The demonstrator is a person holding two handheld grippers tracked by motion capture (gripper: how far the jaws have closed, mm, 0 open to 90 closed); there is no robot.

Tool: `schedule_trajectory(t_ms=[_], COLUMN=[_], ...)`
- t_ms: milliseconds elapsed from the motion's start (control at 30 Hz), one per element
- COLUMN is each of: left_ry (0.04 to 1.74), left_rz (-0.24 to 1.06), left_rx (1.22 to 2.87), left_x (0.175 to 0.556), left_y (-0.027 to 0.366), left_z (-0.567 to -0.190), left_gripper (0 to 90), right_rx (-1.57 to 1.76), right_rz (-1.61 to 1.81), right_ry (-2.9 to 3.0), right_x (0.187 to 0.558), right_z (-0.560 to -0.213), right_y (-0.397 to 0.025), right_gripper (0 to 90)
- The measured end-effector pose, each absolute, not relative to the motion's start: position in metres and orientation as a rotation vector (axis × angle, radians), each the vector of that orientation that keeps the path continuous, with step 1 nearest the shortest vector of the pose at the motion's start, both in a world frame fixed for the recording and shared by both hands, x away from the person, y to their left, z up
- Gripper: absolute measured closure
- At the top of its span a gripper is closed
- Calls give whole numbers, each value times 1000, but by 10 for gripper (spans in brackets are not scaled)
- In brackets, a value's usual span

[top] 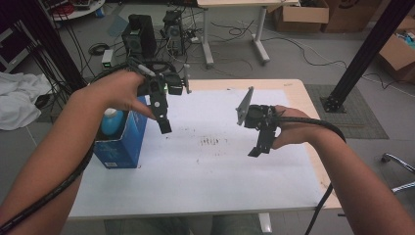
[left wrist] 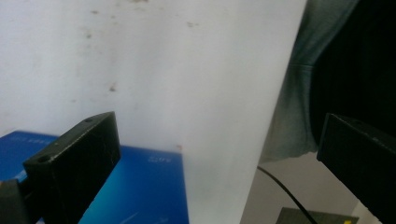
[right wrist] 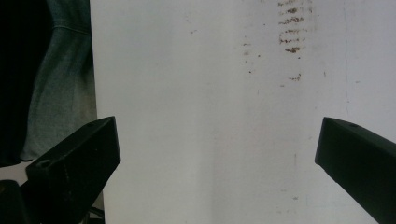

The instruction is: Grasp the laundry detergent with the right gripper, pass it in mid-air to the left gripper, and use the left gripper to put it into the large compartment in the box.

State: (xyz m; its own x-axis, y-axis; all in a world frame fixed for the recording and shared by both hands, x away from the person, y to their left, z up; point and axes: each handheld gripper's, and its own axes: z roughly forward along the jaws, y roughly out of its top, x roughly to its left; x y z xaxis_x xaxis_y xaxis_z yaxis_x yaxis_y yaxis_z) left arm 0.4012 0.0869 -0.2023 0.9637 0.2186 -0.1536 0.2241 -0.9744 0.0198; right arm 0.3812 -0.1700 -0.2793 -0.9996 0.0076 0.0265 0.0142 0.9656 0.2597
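An open blue carton (top: 122,144) stands at the left of the white table top (top: 210,171), with a bottle (top: 111,121) with a light blue top standing inside it. My left gripper (top: 165,128) hangs just right of the carton's upper edge, jaws pointing down, open and empty. In the left gripper view the gripper (left wrist: 219,135) has its jaws wide apart over the table, and the carton (left wrist: 149,186) lies at the lower left. My right gripper (top: 258,148) hovers over the right half of the table. Seen in its own view, it (right wrist: 219,135) is open with nothing between its jaws.
Brown smudges (top: 211,142) mark the middle of the table top. Behind the table, computer towers (top: 139,34) and loose cables lie on the floor. A black frame post (top: 362,54) rises at the right, with cardboard boxes (top: 301,14) beyond. The person's trouser leg (right wrist: 65,93) is at the near edge.
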Motion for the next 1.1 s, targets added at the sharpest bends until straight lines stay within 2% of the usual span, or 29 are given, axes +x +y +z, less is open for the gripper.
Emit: schedule_trajectory(t_ms=[433, 1100], left_ry=[248, 237], left_rz=[-265, -268], left_rx=[3094, 3097], left_x=[394, 394], left_y=[75, 75], left_z=[-210, -211], left_gripper=[1, 1], right_rx=[-23, -29], right_rz=[-391, -357], right_ry=[-3080, -3072], right_x=[386, 391], right_z=[-283, -286], right_y=[-169, -173], right_gripper=[0, 0])
